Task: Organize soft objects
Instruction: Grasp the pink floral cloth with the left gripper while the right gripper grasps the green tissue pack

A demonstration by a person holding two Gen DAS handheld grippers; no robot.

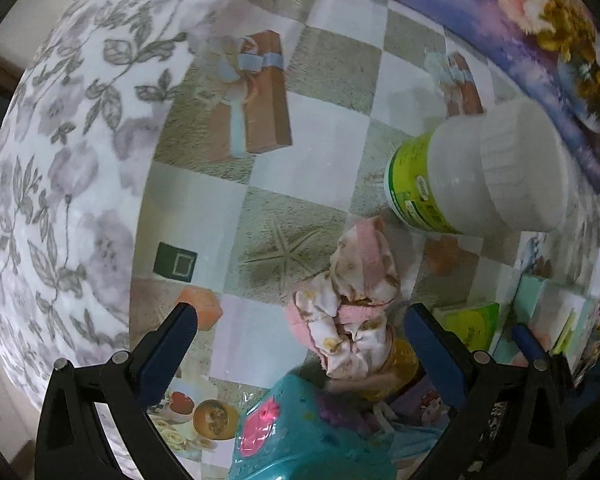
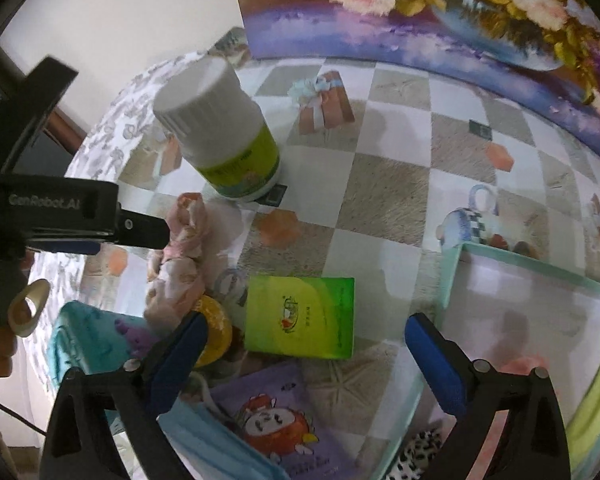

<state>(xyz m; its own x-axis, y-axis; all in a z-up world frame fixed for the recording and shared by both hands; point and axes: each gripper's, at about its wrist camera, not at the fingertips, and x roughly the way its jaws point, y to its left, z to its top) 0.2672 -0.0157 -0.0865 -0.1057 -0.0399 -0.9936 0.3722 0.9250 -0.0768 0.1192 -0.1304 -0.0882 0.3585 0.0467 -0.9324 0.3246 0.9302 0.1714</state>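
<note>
Left tool [image 1: 300,344] gaped wide and empty over the pink cloth bundle [image 1: 350,300]; right tool [image 2: 306,344] likewise, above the green packet [image 2: 300,318]. Risked knocking the white bottle [image 1: 480,172] just beside the bundle, or snagging the teal box [image 1: 300,436] touching it.

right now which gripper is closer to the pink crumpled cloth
Left. The left gripper hangs open right over the pink crumpled cloth, which lies between its fingers. The right gripper is open too, off to the side above the green packet.

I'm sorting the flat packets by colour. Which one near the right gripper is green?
The green packet lying flat beside the yellow tape roll. The other packet, closer to the right gripper, is purple with a cartoon face.
</note>
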